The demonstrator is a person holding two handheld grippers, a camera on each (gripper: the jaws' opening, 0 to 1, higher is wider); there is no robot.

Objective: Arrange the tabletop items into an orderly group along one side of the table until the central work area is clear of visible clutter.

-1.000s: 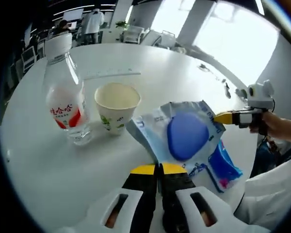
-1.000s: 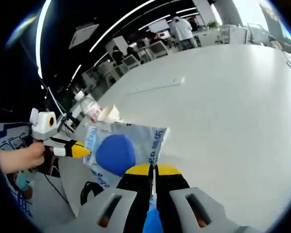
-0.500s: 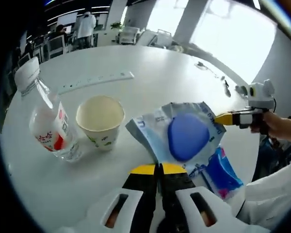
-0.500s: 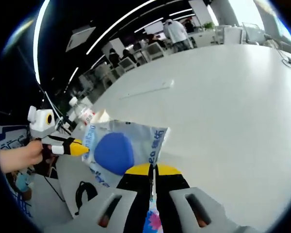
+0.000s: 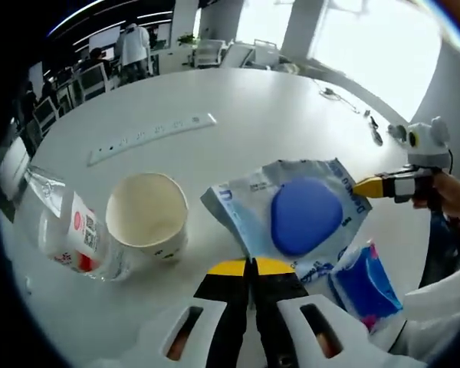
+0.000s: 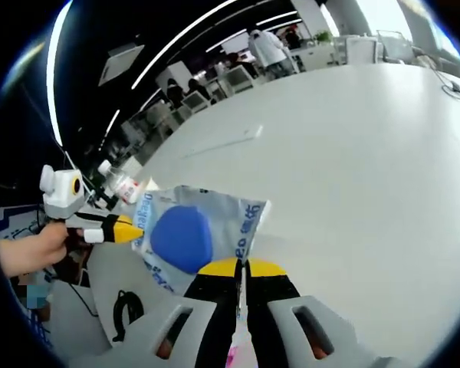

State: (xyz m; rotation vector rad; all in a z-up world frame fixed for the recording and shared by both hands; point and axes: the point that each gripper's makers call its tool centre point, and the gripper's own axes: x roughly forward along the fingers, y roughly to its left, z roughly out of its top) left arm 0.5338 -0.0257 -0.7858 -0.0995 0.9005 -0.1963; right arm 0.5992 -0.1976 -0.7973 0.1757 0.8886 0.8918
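Both tools pinch the same pale-blue plastic pouch (image 5: pixel 291 215) with a dark-blue oval print, held up over the white desk (image 5: pixel 276 115): the left tool (image 5: pixel 251 267) has its yellow-tipped jaws pressed together on the pouch's near edge, and the right tool (image 6: pixel 241 267) grips the opposite edge in the same way. In the left gripper view a paper cup (image 5: pixel 147 216) stands just left of the pouch with a clear water bottle (image 5: pixel 65 238) lying tilted beside it, a white power strip (image 5: pixel 152 136) lies farther back, and a small blue packet (image 5: pixel 366 284) sits below the pouch on the right. The right tool also shows there, at the pouch's far corner, held by a hand (image 5: pixel 449 195).
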